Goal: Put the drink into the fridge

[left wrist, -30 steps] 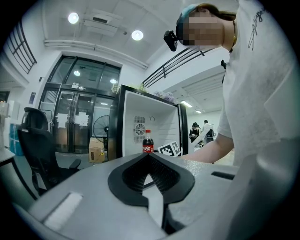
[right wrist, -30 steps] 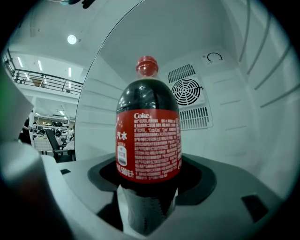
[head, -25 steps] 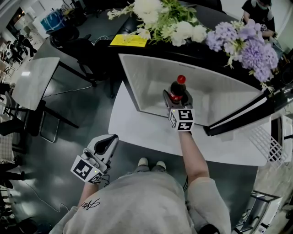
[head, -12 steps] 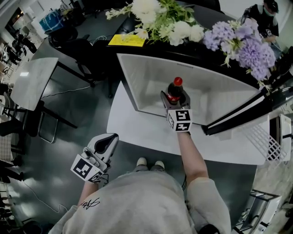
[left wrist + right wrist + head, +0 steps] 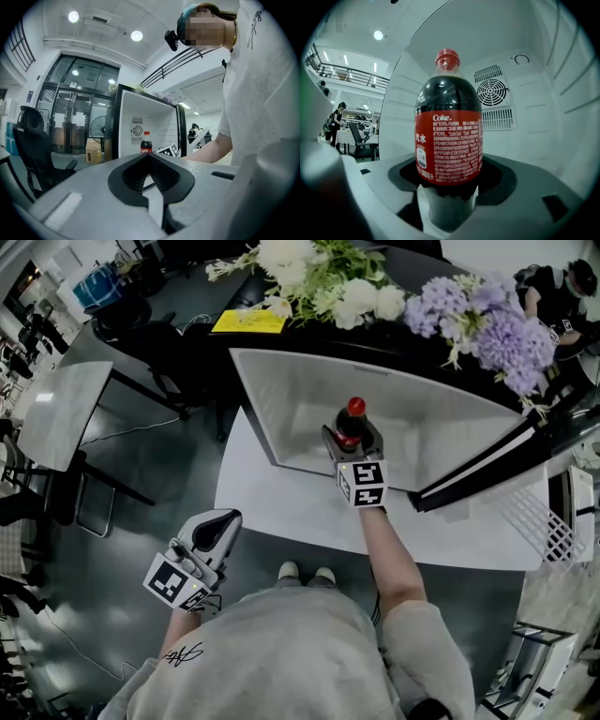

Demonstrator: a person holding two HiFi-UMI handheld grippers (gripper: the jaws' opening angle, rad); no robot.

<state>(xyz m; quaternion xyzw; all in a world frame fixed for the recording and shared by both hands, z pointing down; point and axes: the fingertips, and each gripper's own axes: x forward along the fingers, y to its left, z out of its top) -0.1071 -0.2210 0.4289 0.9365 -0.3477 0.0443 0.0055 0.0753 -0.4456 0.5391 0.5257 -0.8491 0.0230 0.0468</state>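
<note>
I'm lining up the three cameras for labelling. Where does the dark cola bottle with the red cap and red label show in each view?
Head view: the dark, red-capped cola bottle stands upright at upper centre, inside the open white fridge.
Left gripper view: cola bottle small, at centre, in the distant fridge.
Right gripper view: cola bottle fills the centre, close up.
Shared landmark: the fridge's white interior.

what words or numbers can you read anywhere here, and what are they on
"Coke." in white on the red label of the bottle.
"汽水" at the left side of the same label.
Fine print on the rest of the label: too small to read.
Yellow sheet: print too small to read.
</note>
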